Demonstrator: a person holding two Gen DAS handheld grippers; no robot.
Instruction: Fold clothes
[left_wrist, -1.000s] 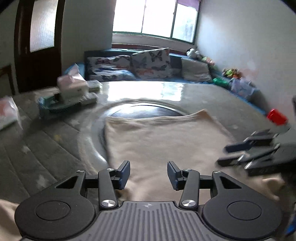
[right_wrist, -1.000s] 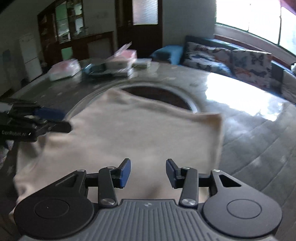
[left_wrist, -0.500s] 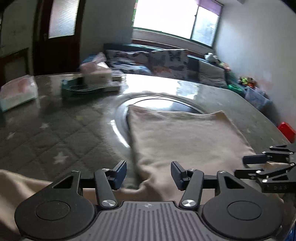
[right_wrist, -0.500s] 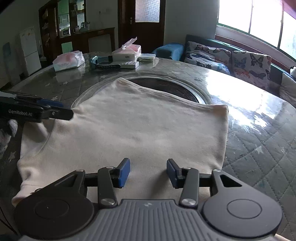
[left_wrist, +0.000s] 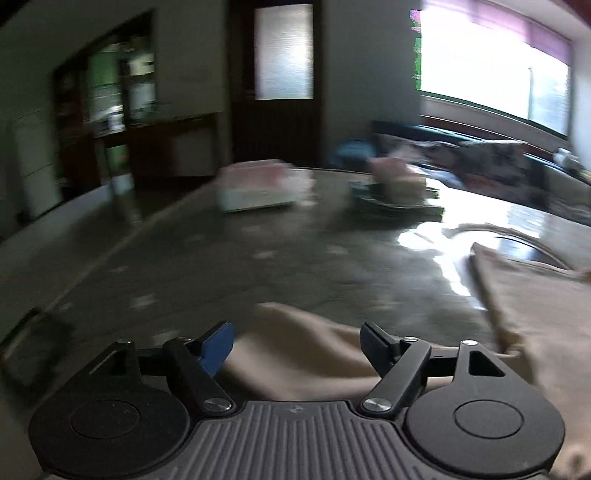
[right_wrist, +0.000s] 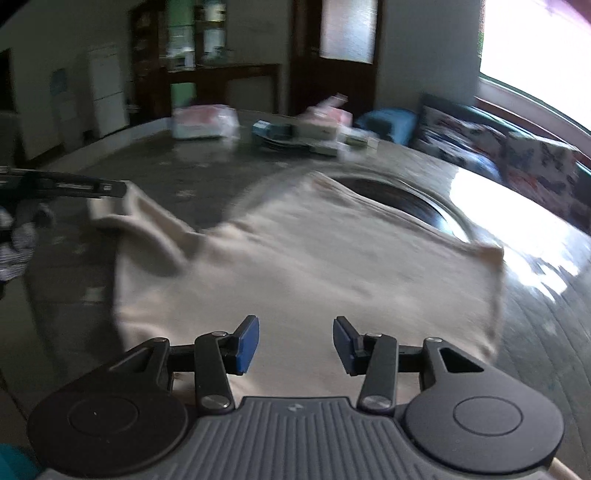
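Observation:
A cream shirt (right_wrist: 332, 266) lies spread on the quilted table (right_wrist: 554, 325). In the left wrist view its sleeve (left_wrist: 306, 343) lies between and just beyond the fingers, and the body of the shirt (left_wrist: 535, 302) runs off to the right. My left gripper (left_wrist: 297, 343) is open just above the sleeve. In the right wrist view the left gripper (right_wrist: 74, 186) shows at the far left, at the sleeve's end (right_wrist: 122, 214). My right gripper (right_wrist: 295, 341) is open and empty, low over the shirt's near edge.
Tissue packs (right_wrist: 205, 122) and boxes with a dark tray (right_wrist: 314, 136) stand at the table's far side. A dark round inset (right_wrist: 399, 195) shows beyond the shirt. A sofa with cushions (right_wrist: 498, 155) lies behind on the right, cabinets on the left.
The left gripper has swung left, away from the shirt's body, to the sleeve. The sleeve now lies pulled out to the left. The right gripper has stayed over the near edge.

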